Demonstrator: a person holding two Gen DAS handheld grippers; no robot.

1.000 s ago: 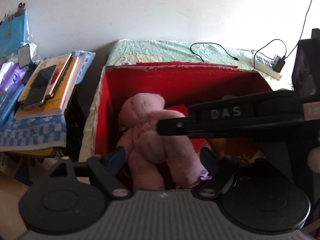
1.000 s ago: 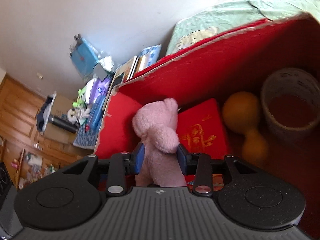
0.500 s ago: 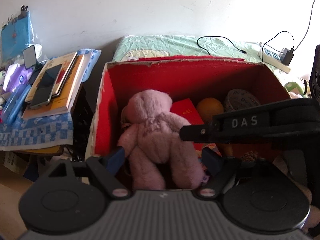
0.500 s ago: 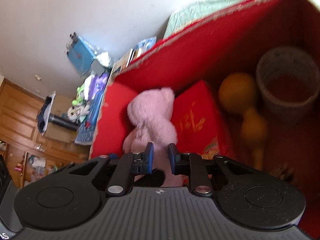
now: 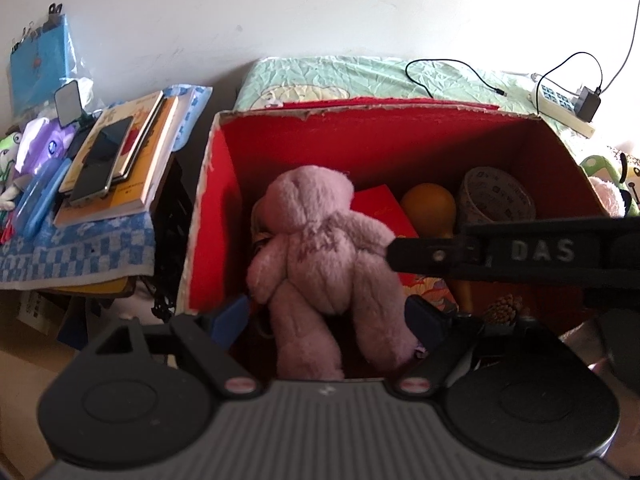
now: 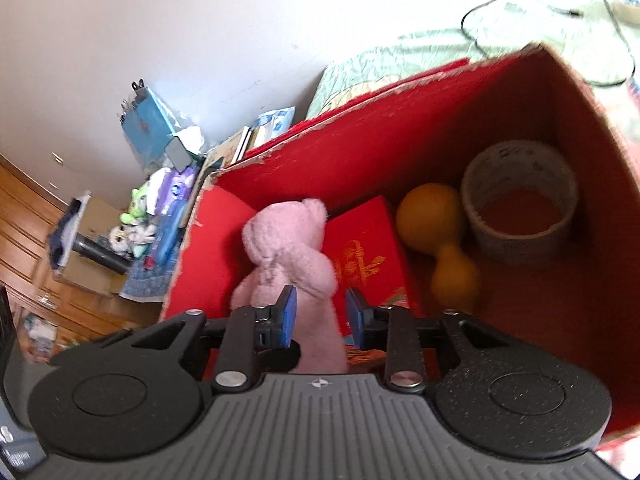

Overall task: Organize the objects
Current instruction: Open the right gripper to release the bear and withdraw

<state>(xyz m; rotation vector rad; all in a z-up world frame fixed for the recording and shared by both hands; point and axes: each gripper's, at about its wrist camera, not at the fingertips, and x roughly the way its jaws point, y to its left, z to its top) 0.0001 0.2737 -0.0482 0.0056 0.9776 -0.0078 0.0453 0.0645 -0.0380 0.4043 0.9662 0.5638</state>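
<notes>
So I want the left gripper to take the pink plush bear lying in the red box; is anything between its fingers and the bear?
Nothing visible: the pink plush bear lies between the left gripper's open blue fingers, inside the red cardboard box.

teddy bear [image 5: 316,248] in box [image 5: 384,136], tape roll [image 5: 496,196] at right.

White wall [image 5: 320,8] (sunlit), wooden cabinets [image 6: 24,216].

White raised letters "DAS" read on the black arm of the right gripper [image 5: 540,250]. Gold characters on the red booklet [image 6: 366,256] and print on the tape roll [image 6: 520,204] were possibly text, illegible.
</notes>
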